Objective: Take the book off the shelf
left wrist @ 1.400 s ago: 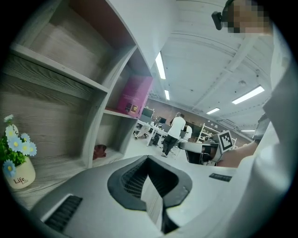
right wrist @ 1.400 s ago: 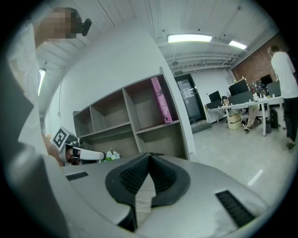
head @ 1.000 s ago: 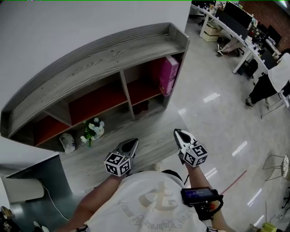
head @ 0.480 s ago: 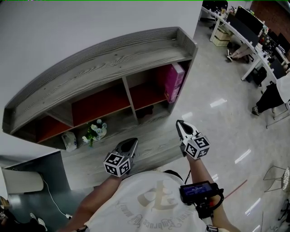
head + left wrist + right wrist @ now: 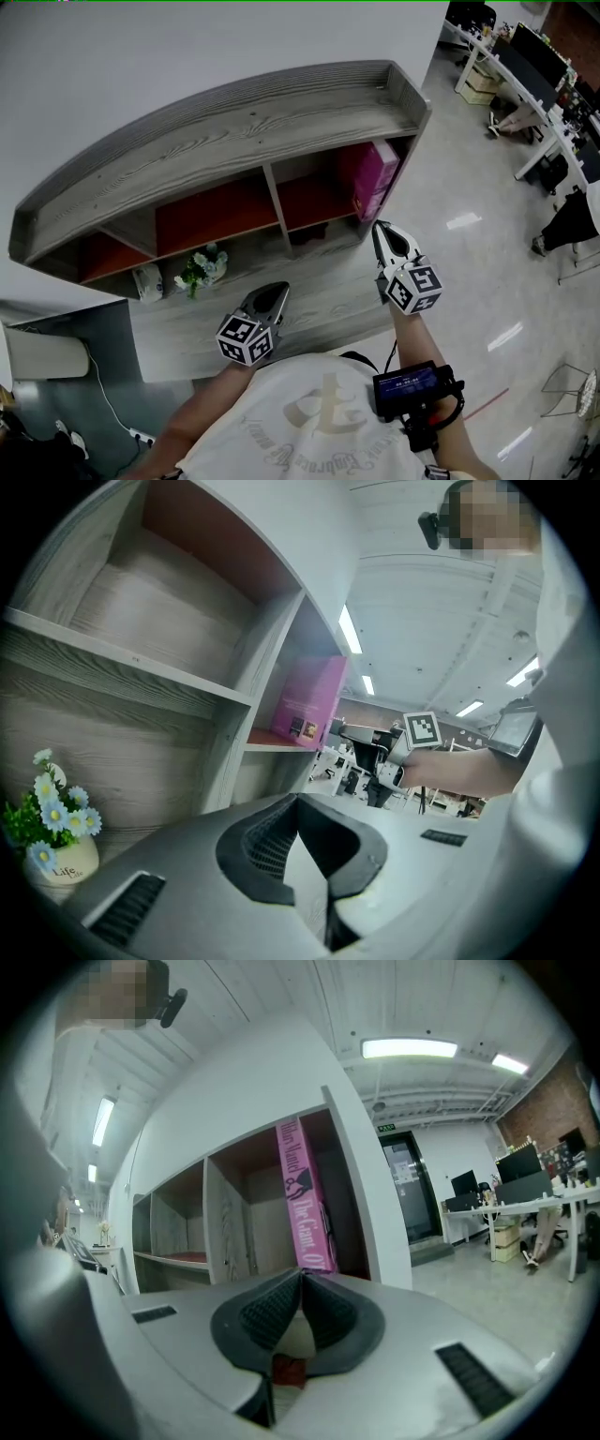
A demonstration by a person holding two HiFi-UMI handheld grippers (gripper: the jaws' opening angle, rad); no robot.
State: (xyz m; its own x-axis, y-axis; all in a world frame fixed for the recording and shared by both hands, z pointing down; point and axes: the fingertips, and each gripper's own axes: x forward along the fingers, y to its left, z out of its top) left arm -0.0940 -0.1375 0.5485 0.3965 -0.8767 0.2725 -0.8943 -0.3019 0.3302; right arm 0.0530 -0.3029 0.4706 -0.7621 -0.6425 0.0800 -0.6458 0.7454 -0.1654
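**Book unmoved in the end compartment as the right gripper closes the gap**

Book (image 5: pixel 376 176), pink, stands upright in the rightmost upper compartment of the grey wooden shelf (image 5: pixel 234 127), against the shelf's right end wall. The right gripper view shows its spine (image 5: pixel 306 1194) straight ahead above the jaw tips, and nothing touches it.

Compared with a second ago, the right gripper (image 5: pixel 379 228) has travelled forward and up. Its tip, which hung over the floor in front of the shelf, now sits just below the book's lower edge in the head view, near it but apart. Its jaws are pressed together with nothing between them, as they were before.

The left gripper (image 5: pixel 278 290) has barely shifted. It hangs low in front of the middle of the shelf, jaw tips meeting and empty. A small pot of white flowers (image 5: pixel 199 268) stands on the lower shelf to its left, well apart from the book.

The shelf as a whole sits further right in the head view than before.
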